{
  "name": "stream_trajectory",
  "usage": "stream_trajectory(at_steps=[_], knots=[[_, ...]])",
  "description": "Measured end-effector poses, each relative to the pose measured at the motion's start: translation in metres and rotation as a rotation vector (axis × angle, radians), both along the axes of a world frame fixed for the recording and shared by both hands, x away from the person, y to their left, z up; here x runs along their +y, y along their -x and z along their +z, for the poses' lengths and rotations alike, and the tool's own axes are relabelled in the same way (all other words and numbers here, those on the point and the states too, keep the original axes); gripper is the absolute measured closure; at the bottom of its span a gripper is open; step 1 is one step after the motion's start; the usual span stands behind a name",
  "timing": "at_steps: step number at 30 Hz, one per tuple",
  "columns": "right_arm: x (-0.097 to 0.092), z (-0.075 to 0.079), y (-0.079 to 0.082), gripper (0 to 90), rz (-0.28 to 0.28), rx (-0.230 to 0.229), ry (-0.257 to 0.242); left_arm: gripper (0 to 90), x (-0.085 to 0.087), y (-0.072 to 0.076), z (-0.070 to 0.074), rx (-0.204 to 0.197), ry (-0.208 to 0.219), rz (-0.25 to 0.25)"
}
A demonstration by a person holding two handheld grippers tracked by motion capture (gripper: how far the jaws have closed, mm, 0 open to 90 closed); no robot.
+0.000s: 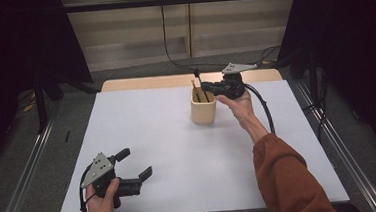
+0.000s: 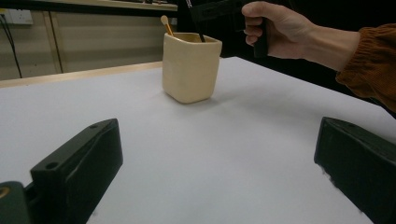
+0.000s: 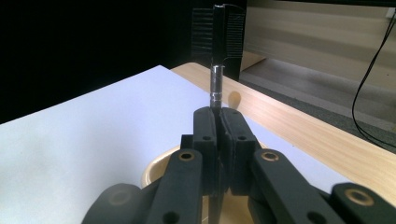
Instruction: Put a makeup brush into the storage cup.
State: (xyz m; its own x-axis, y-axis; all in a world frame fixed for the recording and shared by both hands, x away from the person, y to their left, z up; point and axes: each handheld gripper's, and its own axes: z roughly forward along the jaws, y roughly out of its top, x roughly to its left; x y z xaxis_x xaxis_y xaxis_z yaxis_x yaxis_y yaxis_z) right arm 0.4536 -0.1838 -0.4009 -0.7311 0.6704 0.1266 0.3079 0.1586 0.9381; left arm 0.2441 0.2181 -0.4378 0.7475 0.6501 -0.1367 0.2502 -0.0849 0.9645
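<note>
The brush [image 1: 197, 78] stands upright over the cream cup [image 1: 203, 107] at the far middle of the white table [image 1: 169, 152] in the high view, its lower end hidden inside the cup; the right gripper [image 1: 205, 87] clamps its handle from the side, the right hand [image 1: 238, 102] level behind it. The left gripper [image 1: 132, 162] rests at the near left corner, jaws wide and empty. In the left gripper view, the cup [image 2: 190, 66] holds a wooden stick [image 2: 166, 24], and the brush's head is cut off at the top edge. In the right gripper view, the jaws press together on the brush [image 3: 217, 56], whose comb-and-bristle head rises above them; the cup's rim [image 3: 156, 168] is mostly hidden below.
</note>
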Motion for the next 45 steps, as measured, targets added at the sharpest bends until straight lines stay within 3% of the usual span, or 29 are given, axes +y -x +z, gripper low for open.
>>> stream_trajectory(at_steps=[7,15,23,32,38,45], knots=[[-0.001,-0.003,0.0,74.5,-0.004,0.016,-0.006,1.2,0.0,0.0,0.001,-0.001,0.007,0.001],[0.0,-0.003,0.004,47.2,0.009,0.003,-0.01,1.2,0.0,-0.004,0.0,0.003,0.015,0.005],[0.002,0.002,0.008,26.2,0.006,-0.016,-0.012,1.2,-0.001,-0.006,-0.001,0.005,0.01,-0.001],[0.004,0.001,0.008,12.2,0.018,-0.008,-0.039,1.2,0.001,-0.006,-0.001,0.011,0.015,0.007],[0.002,0.0,0.009,0.7,0.032,-0.008,-0.031,1.2,0.002,-0.005,-0.001,0.006,0.012,0.014],[0.0,0.006,0.014,1.5,0.003,-0.004,-0.03,1.2,0.002,-0.001,0.0,-0.002,0.006,0.016]])
